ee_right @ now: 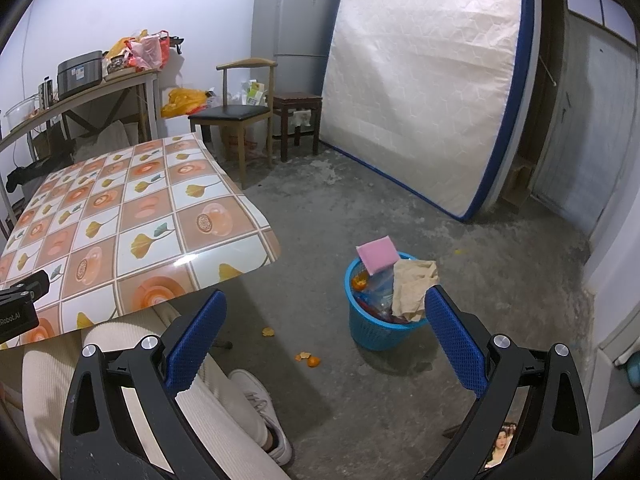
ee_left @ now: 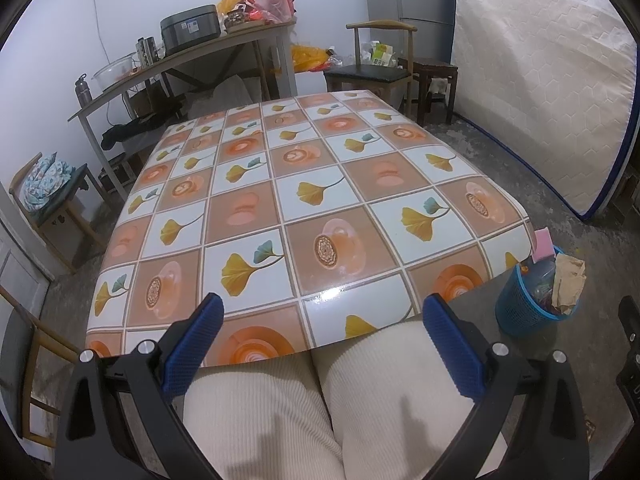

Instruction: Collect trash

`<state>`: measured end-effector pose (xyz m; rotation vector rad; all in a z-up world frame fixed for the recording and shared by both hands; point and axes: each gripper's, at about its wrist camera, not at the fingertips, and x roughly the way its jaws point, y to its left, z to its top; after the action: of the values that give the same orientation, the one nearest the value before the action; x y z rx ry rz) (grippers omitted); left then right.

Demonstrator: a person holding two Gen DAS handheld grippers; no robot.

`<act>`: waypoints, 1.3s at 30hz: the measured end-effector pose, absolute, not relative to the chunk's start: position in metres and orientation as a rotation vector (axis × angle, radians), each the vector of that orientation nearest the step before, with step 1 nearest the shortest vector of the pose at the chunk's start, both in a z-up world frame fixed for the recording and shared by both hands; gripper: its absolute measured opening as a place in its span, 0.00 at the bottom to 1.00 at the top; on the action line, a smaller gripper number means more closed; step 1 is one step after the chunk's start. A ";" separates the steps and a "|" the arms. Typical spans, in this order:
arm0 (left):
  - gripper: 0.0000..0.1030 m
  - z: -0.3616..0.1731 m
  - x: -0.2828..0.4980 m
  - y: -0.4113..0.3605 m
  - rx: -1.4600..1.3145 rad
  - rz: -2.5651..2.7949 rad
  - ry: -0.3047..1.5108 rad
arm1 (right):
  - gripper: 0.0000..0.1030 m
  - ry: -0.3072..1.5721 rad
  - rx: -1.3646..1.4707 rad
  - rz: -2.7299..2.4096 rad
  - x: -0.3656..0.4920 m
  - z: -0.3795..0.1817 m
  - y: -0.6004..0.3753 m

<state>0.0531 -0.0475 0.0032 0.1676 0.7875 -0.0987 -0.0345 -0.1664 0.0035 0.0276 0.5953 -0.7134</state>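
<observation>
Concrete floor (ee_left: 500,184), patchy and grey, runs under everything, with a mattress (ee_left: 540,92) propped on its side against the far wall. Seen from the left wrist camera, the surface (ee_left: 280,200) wears a glossy checked cloth of leaves and orange rounds, and nothing lies on it. The left gripper (ee_left: 320,320) hangs over the near edge above the seated person's cream trousers (ee_left: 280,408), its jaws spread wide with nothing between them. Off the near right corner, down on the floor, stands a blue basket (ee_left: 516,312) stuffed with trash.

From the right wrist camera, the right gripper (ee_right: 324,316) hangs above the floor beside the surface (ee_right: 120,220), jaws likewise wide apart and holding nothing. That basket (ee_right: 372,328) sits just ahead of them, a pink sponge (ee_right: 377,255) poking up at its far rim and crumpled brown paper (ee_right: 412,288) spilling over its right side. Orange peel scraps (ee_right: 308,359) lie on the floor between the basket and the person's white shoe (ee_right: 264,408). A fridge (ee_right: 292,32) and a wooden chair (ee_right: 240,112) stand by the far wall.
</observation>
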 end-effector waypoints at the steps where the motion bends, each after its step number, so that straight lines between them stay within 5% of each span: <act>1: 0.95 0.003 0.053 -0.047 0.168 -0.099 0.788 | 0.92 0.595 0.028 -0.713 -0.035 0.004 -0.166; 39: 0.95 0.003 0.054 -0.047 0.167 -0.100 0.790 | 0.92 0.591 0.021 -0.706 -0.032 0.005 -0.172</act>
<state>0.0540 -0.0467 0.0035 0.1668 0.7901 -0.1004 -0.0322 -0.1719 0.0047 0.0214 0.5911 -0.7063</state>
